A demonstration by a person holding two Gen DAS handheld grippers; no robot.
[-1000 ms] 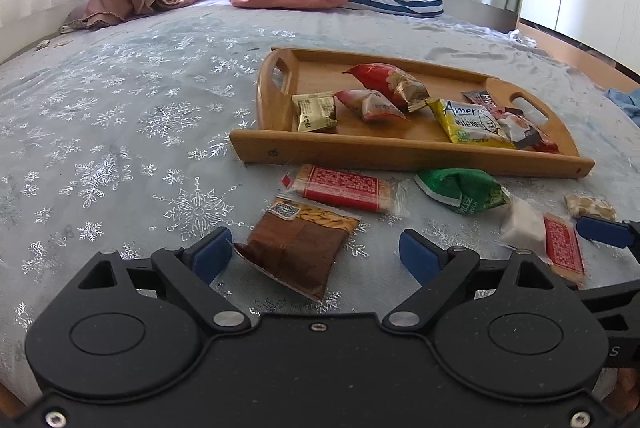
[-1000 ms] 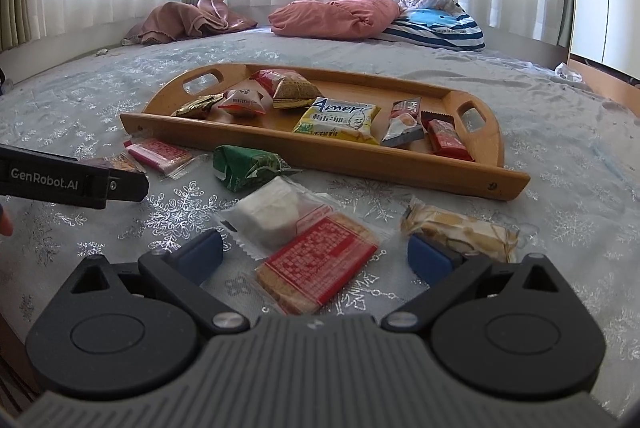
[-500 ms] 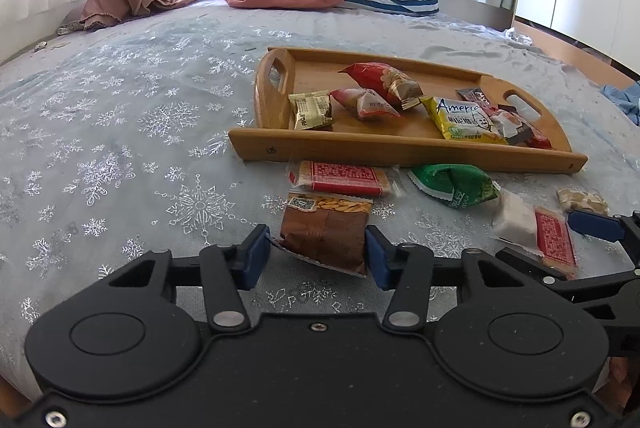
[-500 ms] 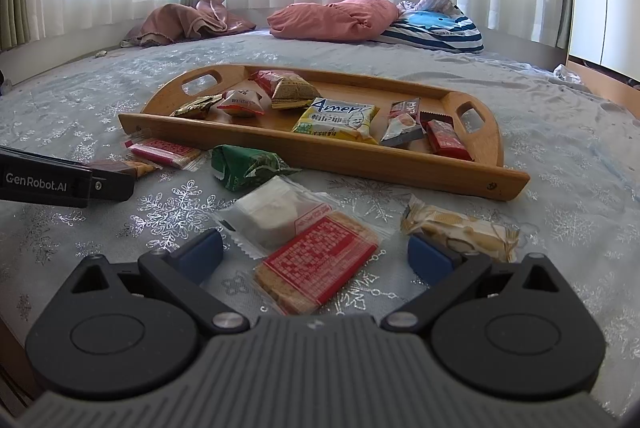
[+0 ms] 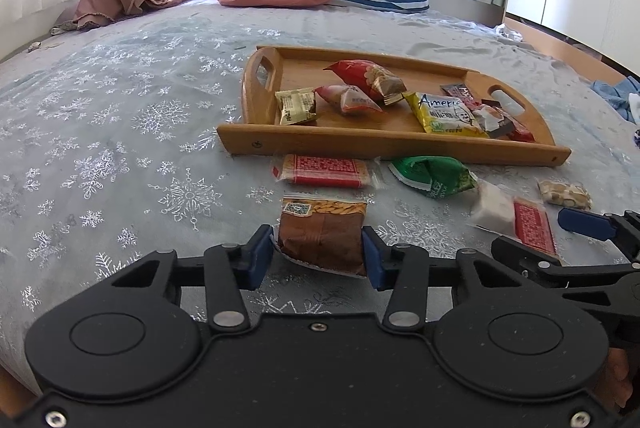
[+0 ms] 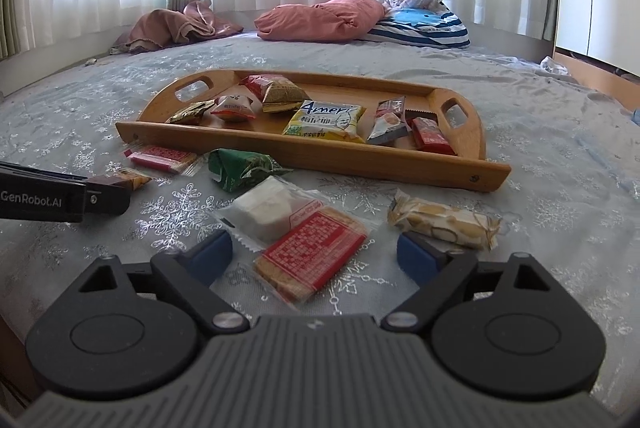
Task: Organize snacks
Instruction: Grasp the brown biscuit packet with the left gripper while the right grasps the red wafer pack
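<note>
On the bed (image 5: pixel 120 132), with its grey snowflake-patterned cover, a long wooden tray (image 5: pixel 384 144) with cut-out handles holds several wrapped snacks, among them a yellow packet (image 5: pixel 448 114) and a red-and-tan packet (image 5: pixel 366 78). Just in front of the tray lie a flat red-printed biscuit pack (image 5: pixel 326 170) and a crumpled green packet (image 5: pixel 434 174). Nearer than these, the left gripper (image 5: pixel 318 258) has just been closing, and its blue fingers (image 5: pixel 260 254) now pinch a brown snack pack (image 5: pixel 324 234) by its two sides. To the right in front of the tray, the right gripper (image 6: pixel 314 258) has its fingers spread wide, having just narrowed a little, around a clear-wrapped pack of white cake and red-printed biscuit (image 6: pixel 298 234) without touching it. A pale nut bar in clear wrap (image 6: pixel 444 220) lies just beside the right finger.
</note>
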